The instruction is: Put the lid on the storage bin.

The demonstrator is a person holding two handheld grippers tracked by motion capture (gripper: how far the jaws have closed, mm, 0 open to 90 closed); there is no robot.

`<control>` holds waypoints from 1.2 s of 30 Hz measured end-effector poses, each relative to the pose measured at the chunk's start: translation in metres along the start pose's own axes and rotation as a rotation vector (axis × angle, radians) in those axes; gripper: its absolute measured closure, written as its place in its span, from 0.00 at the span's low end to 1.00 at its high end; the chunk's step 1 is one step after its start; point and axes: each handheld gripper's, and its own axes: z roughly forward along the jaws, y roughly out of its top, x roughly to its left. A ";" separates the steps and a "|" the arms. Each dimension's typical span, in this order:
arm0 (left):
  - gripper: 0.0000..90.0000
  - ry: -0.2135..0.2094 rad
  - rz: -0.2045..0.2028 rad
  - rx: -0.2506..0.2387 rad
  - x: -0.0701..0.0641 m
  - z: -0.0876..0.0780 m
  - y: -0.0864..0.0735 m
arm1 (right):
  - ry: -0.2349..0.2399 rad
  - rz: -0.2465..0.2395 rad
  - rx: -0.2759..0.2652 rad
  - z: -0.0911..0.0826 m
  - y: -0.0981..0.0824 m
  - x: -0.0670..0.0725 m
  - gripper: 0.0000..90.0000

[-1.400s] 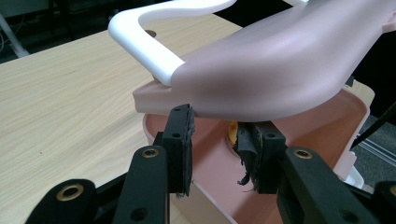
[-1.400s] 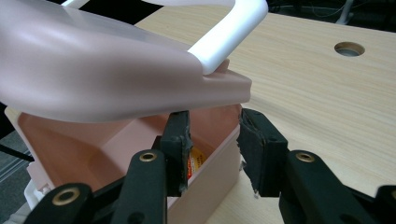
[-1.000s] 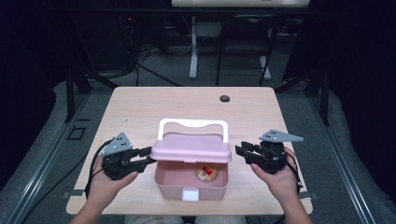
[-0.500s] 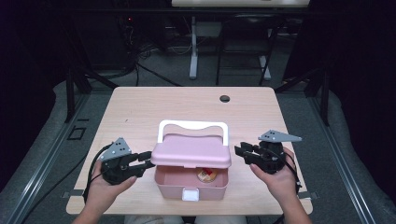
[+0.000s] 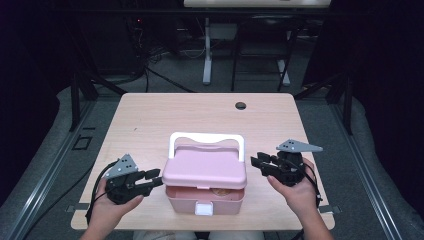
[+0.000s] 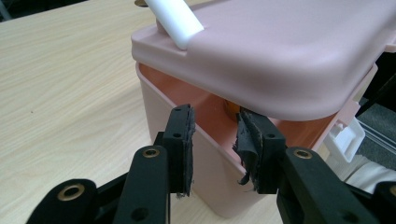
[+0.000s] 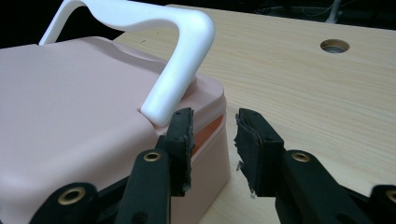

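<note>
Sitting on table [image 5: 150, 120], pink box [image 5: 205, 192], lid [image 5: 206, 167] ajar, white handle [image 5: 206, 137]

1. A pale wood-grain counter [image 5: 150, 125] stands in the middle of the high view, its long sides running left to right.
2. A small round hole [image 5: 241, 105] sits near the counter's far edge, right of centre; the right gripper view shows it too.
3. Beyond the counter, a white table leg [image 5: 206, 55] rises from the floor, with a second white leg [image 5: 284, 75] to its right.
4. Dark cables [image 5: 160, 75] trail across the floor behind the counter.
5. Grey floor [image 5: 60, 130] surrounds the counter.
6. A metal rail [image 5: 45, 180] runs along the floor on the left, and another [image 5: 372, 170] on the right.
7. A black post [image 5: 75, 95] stands near the far left corner.
</note>
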 end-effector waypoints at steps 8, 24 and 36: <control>0.73 0.001 -0.015 0.012 0.002 0.001 -0.007 | 0.002 0.001 0.000 0.000 0.000 0.001 0.72; 0.71 0.021 -0.040 -0.004 0.010 0.001 -0.011 | 0.001 0.007 -0.002 0.002 -0.001 -0.001 0.72; 0.57 0.059 -0.069 -0.015 0.020 0.001 -0.017 | -0.003 0.010 0.003 0.003 -0.003 -0.002 0.69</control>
